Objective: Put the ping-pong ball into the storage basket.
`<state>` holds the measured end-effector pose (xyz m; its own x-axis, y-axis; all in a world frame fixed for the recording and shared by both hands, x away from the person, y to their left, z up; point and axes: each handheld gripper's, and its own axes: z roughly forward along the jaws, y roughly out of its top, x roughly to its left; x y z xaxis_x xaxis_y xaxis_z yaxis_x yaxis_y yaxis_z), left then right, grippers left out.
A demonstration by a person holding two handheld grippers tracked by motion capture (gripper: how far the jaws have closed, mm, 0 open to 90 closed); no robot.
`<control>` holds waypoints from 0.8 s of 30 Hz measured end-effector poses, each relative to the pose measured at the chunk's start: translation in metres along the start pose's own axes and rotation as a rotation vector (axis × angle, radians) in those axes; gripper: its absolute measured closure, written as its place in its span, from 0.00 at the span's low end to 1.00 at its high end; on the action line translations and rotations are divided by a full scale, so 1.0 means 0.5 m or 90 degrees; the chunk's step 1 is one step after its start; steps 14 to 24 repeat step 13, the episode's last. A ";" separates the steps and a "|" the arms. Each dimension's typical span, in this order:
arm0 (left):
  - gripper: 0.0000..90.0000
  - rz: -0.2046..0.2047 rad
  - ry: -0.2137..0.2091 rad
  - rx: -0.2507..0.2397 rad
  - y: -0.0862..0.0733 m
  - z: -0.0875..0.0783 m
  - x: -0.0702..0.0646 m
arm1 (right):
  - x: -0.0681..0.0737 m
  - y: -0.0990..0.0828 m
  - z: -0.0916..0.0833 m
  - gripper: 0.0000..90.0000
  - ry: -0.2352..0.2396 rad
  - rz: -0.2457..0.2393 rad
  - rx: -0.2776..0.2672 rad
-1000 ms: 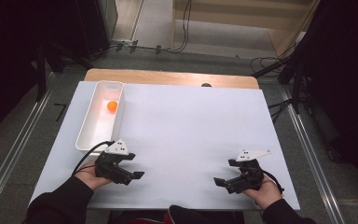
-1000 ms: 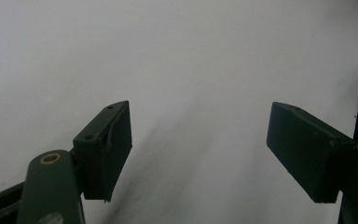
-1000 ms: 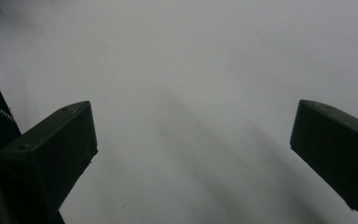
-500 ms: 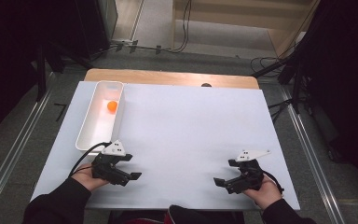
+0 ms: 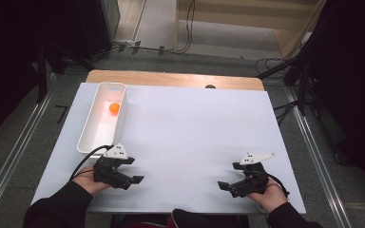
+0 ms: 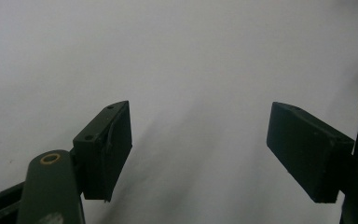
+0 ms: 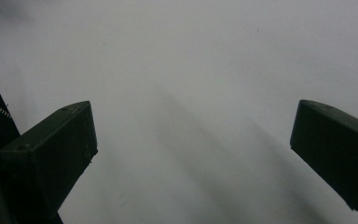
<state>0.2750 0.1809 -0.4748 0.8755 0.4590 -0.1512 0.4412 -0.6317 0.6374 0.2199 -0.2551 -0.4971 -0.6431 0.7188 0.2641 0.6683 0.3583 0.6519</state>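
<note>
One round orange ball (image 5: 115, 108) lies in a long white rectangular tray (image 5: 88, 140).

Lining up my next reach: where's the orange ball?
High view: the orange ball lies in the white tray at the table's far left, beyond the left tongs.

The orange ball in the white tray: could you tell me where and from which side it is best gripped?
Probably from straight above, fingers closing across the widest part of the ball. It is round, so no side grips better, but it lies low inside the narrow tray, whose walls block a level approach. The fingers would best line up along the tray's length.
</note>
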 end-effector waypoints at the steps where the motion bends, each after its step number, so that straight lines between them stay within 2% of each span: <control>1: 0.25 0.000 -0.001 0.000 0.000 0.000 0.000 | 0.000 0.000 0.000 0.00 0.000 0.000 0.000; 24: 0.25 -0.002 -0.004 0.002 -0.001 0.001 0.001 | 0.000 -0.001 0.001 0.00 0.000 -0.005 0.000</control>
